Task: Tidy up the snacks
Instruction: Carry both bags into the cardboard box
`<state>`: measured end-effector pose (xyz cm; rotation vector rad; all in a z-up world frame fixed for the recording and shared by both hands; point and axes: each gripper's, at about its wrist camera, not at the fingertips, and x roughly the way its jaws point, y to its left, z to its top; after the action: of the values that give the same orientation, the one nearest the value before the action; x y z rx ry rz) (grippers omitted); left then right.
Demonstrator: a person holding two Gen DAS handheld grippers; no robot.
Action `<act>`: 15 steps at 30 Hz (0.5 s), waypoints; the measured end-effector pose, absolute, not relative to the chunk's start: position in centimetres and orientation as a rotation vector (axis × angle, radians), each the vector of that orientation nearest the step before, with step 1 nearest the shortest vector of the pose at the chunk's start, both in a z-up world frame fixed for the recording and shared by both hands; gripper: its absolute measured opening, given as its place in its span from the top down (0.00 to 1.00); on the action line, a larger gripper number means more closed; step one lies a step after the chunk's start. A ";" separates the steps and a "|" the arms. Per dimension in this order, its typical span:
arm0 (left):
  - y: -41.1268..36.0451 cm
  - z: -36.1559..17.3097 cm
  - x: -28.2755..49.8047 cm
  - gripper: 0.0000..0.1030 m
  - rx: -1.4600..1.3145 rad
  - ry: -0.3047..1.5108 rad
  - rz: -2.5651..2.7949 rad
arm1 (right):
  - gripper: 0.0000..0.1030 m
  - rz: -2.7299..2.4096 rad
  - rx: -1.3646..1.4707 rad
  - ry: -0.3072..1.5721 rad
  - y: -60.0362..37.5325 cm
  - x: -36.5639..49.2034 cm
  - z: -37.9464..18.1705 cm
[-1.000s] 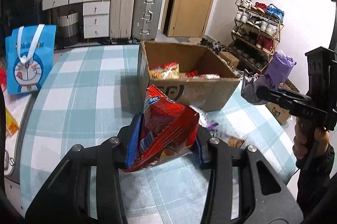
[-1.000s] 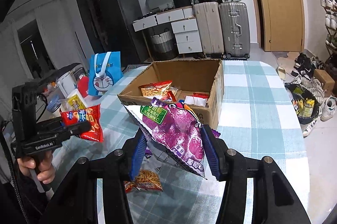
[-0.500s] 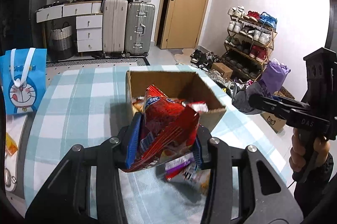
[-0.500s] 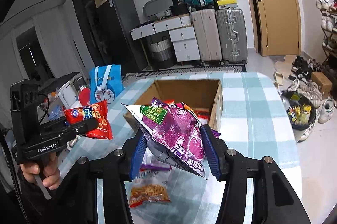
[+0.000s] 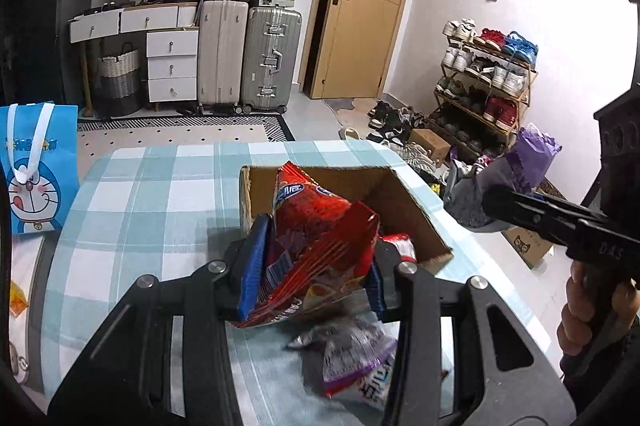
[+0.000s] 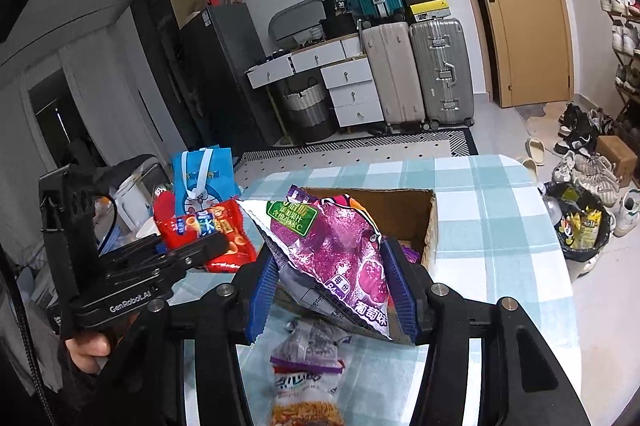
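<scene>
My left gripper [image 5: 310, 266] is shut on a red snack bag [image 5: 316, 238], held in the air in front of the open cardboard box [image 5: 416, 205] on the checked table. My right gripper [image 6: 332, 282] is shut on a purple snack bag [image 6: 332, 242], also lifted just short of the same box [image 6: 430, 226]. From the right wrist view the left gripper [image 6: 196, 250] shows at the left with the red bag [image 6: 208, 230] in its jaws. In the left wrist view the purple bag [image 5: 516, 177] hangs from the right gripper at the right. Packets lie inside the box [image 5: 400, 246].
A loose white-and-purple packet [image 5: 360, 362] lies on the checked tablecloth [image 5: 140, 209] below the grippers, with an orange packet [image 6: 308, 412] beside it. A blue cartoon bag [image 5: 32, 165] stands at the table's left edge. Suitcases, drawers and a shoe rack line the room behind.
Both grippers have risen with their bags and moved toward the box, which now sits lower in each view. More of the loose packets on the table shows beneath them.
</scene>
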<state>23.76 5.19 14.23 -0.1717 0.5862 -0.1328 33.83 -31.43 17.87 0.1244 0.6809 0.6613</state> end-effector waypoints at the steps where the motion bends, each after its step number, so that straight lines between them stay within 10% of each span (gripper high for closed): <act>1: 5.3 14.1 24.2 0.62 -0.171 0.588 -0.126 | 0.50 0.659 0.124 0.680 -31.3 34.1 17.8; 15: 5.1 10.7 31.0 0.62 -0.154 0.611 -0.095 | 0.50 0.658 0.184 0.672 -30.1 37.8 14.8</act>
<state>31.03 5.09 10.70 -0.1537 0.6112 -0.0946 37.77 -30.13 14.80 0.1838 0.6724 0.6577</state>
